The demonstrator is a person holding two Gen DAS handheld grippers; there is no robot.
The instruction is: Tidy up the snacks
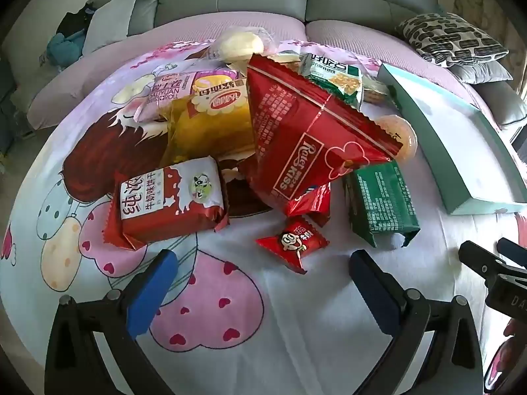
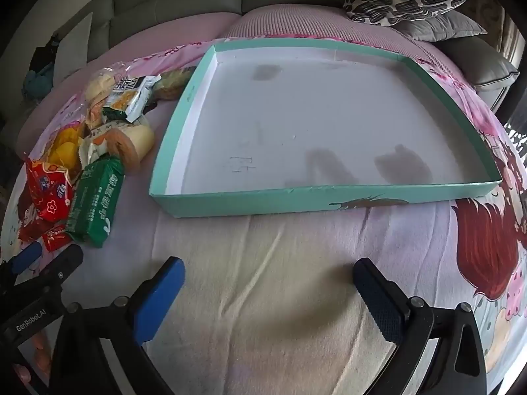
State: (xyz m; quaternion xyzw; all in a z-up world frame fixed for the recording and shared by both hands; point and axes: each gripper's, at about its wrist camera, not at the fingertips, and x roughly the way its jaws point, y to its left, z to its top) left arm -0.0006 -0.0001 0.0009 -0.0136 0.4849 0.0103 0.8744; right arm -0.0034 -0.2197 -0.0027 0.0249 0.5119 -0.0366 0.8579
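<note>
Both grippers hang over the bed with nothing in them: the left gripper [image 1: 263,283] has its blue-padded fingers [image 1: 150,291] spread as wide as they go above the printed sheet [image 1: 210,312], and the right gripper [image 2: 268,293] is just as wide, pointed down at bare cloth in front of the teal box [image 2: 263,202]. The snacks sit in a loose heap to the left of that box, none in it yet; its white floor shows only shadows and a few marks. From where I stand the trouble looks likely to start in the heap itself. The big red bag [image 1: 306,138] lies tilted across the yellow packet [image 1: 210,125] and leans over the smaller red pieces beneath it, so pulling anything from under it could, I think, tip it and send the round cakes at the back rolling off the pile. The little red candy packet [image 1: 291,242] lies nearest the left fingers, flat on soft bedding; pressing down on it may just sink it into the sheet and pinch cloth along with the wrapper. The foil wrappers look slick, and the green packet [image 1: 382,204] seems puffy enough to squirt out of a squeeze near its edge. The box wall is low and light-looking, so a packet dragged over it could shove the box across the sheet. The two grippers also hang near each other on that side and could bump.
</note>
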